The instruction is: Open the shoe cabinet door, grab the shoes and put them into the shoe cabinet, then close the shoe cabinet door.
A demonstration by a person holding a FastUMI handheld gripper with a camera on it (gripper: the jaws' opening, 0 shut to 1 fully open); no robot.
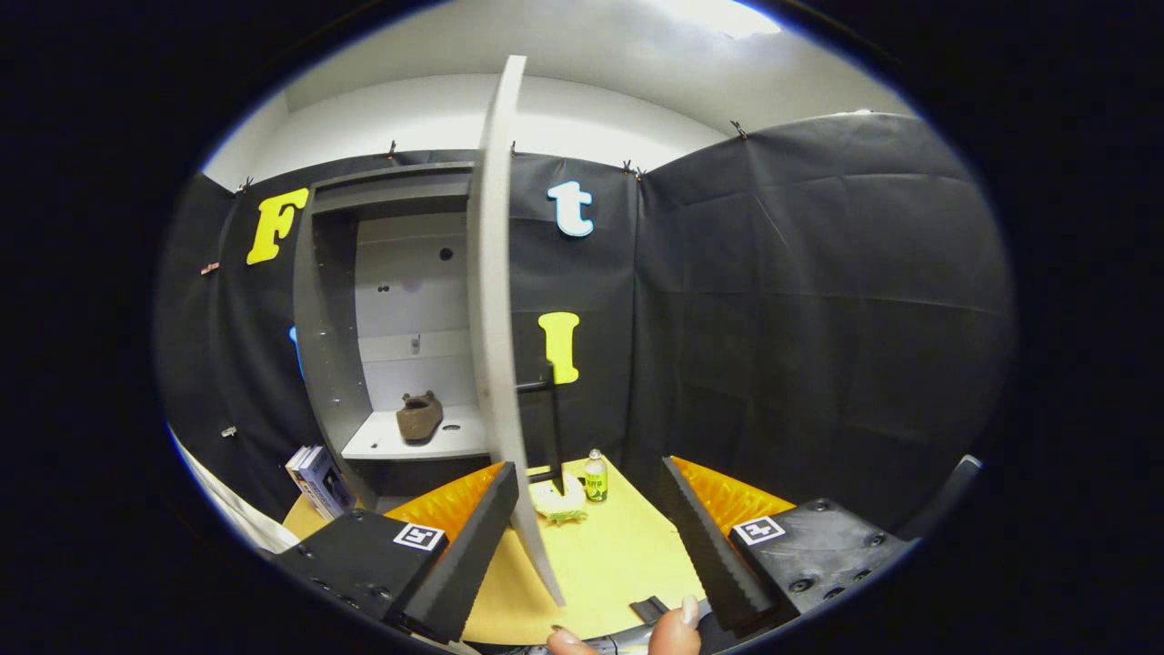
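The brown shoe [419, 416] already lies on the shoe cabinet [329, 364] shelf, and the gripper [589, 528], fingers apart, has the open door [496, 300] edge between them, so only closing is left.

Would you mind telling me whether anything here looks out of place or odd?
Nothing stands out. The cabinet door stands open edge-on between the open tool's fingers, a brown shoe sits upright on the shelf, and the bottle stands upright on the table.
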